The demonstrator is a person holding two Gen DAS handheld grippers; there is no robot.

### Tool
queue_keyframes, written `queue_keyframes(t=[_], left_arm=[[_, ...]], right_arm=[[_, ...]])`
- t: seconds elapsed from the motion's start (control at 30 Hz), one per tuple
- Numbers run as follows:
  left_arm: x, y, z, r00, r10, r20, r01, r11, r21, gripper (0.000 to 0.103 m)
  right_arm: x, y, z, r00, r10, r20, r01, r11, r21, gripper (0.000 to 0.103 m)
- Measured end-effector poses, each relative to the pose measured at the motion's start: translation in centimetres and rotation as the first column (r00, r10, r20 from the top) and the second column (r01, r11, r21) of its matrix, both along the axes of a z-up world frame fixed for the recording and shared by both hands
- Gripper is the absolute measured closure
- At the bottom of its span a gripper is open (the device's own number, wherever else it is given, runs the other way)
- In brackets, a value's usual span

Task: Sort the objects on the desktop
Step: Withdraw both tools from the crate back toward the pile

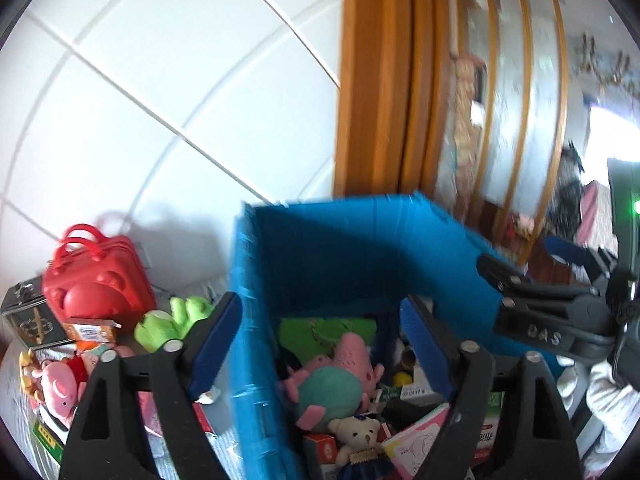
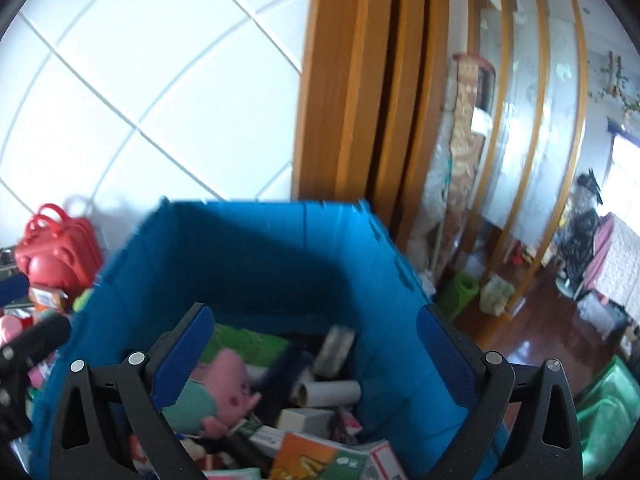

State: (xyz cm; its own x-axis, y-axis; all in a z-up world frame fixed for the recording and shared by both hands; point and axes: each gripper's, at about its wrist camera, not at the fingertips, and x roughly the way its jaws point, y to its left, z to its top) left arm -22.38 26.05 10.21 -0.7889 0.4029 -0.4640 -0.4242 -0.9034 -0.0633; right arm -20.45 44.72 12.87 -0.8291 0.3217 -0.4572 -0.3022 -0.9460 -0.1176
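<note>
A blue bin point(image 1: 360, 248) point(image 2: 248, 248) holds a pink-and-teal plush point(image 1: 332, 384) point(image 2: 216, 384), a small teddy bear point(image 1: 356, 436), a green bag point(image 1: 320, 332), cardboard tubes point(image 2: 324, 392), a tape roll point(image 2: 336, 344) and several boxes. My left gripper point(image 1: 320, 336) is open. The bin's left wall stands between its fingers, untouched. My right gripper point(image 2: 316, 354) point(image 1: 492, 292) is open over the bin's contents, with a dark blurred thing point(image 2: 284, 364) below it. On the table left of the bin lie a red bear case point(image 1: 96, 280) point(image 2: 60, 252), a green frog plush point(image 1: 168, 320) and pink pig toys point(image 1: 56, 388).
A dark tin box point(image 1: 28, 312) and an orange box point(image 1: 92, 330) sit by the red case. A white tiled wall point(image 1: 160, 80) is behind the table. A wooden door frame point(image 2: 360, 80) and a glass partition point(image 2: 520, 120) stand right of it, with a green container point(image 2: 608, 412) on the floor.
</note>
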Motion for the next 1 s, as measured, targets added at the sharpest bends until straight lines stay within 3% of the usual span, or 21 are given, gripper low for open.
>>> queue_keyframes(t=[0.07,0.13,0.3,0.47,0.73,1.0], left_arm=[[1.3,-2.3,0.5,0.999,0.027,-0.047,-0.026,0.999,0.018,0.009],[2.2,-4.0,0.4,0.996,0.056,-0.076,-0.055,0.998,0.019,0.006],[4.2,-9.3,-0.9,0.978,0.163,-0.128,-0.164,0.986,0.001,0.006],[5.6,-15.0,-3.4,0.948,0.276,-0.157,-0.288,0.956,-0.054,0.006],[5.6,-25.6,-8.2,0.898,0.436,-0.050,-0.439,0.897,-0.057,0.006],[4.9,-35.0,-16.3,0.810,0.580,0.088,-0.572,0.813,-0.107,0.006]], right_arm=[[1.2,-2.0,0.9,0.999,0.030,-0.036,-0.029,0.999,0.026,0.000],[2.0,-3.7,1.2,0.997,0.061,-0.053,-0.059,0.997,0.042,0.000],[3.7,-8.6,1.4,0.982,0.160,-0.098,-0.158,0.987,0.025,0.000],[4.6,-14.2,0.5,0.958,0.259,-0.123,-0.261,0.965,-0.001,0.000],[4.8,-23.0,-2.2,0.903,0.415,-0.107,-0.421,0.906,-0.043,0.000],[3.6,-30.2,-7.0,0.847,0.528,-0.058,-0.531,0.843,-0.090,0.000]])
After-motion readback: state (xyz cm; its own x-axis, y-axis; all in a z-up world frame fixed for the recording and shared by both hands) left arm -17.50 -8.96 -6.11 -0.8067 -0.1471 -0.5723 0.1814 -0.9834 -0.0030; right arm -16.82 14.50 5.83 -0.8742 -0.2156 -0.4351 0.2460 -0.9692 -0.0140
